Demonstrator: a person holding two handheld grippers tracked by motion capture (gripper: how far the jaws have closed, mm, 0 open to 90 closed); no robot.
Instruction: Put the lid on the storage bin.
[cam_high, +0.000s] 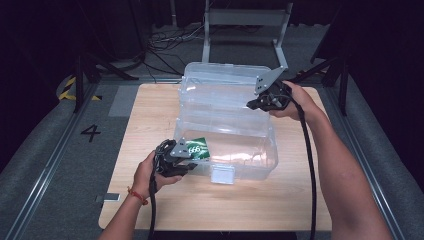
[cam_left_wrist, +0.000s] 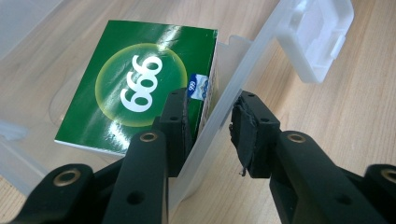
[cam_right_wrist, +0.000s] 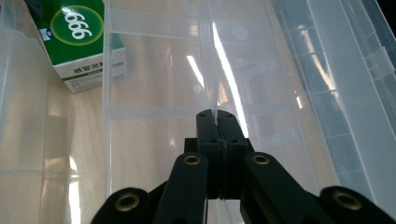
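A clear plastic storage box (cam_high: 272, 150) stands with its lid (cam_high: 220, 75) raised on a wooden table (cam_high: 150, 110). A green carton marked 999 (cam_high: 197, 148) (cam_left_wrist: 140, 84) (cam_right_wrist: 77, 32) lies inside at the near left corner. My left gripper (cam_high: 192, 167) (cam_left_wrist: 210, 126) straddles the box's front wall (cam_left_wrist: 261, 51), one jaw inside by the carton and one outside, closed on that wall. My right gripper (cam_high: 252, 105) (cam_right_wrist: 215, 114) is at the box's far right, shut on a thin upright divider of a clear compartment tray (cam_right_wrist: 154, 112).
The box's white latch (cam_high: 222, 175) (cam_left_wrist: 317, 37) hangs at the front. The ribbed lid (cam_right_wrist: 355, 93) stands just right of the tray. A small grey piece (cam_high: 111, 198) lies at the table's near left edge. Metal frame legs (cam_high: 245, 20) stand behind.
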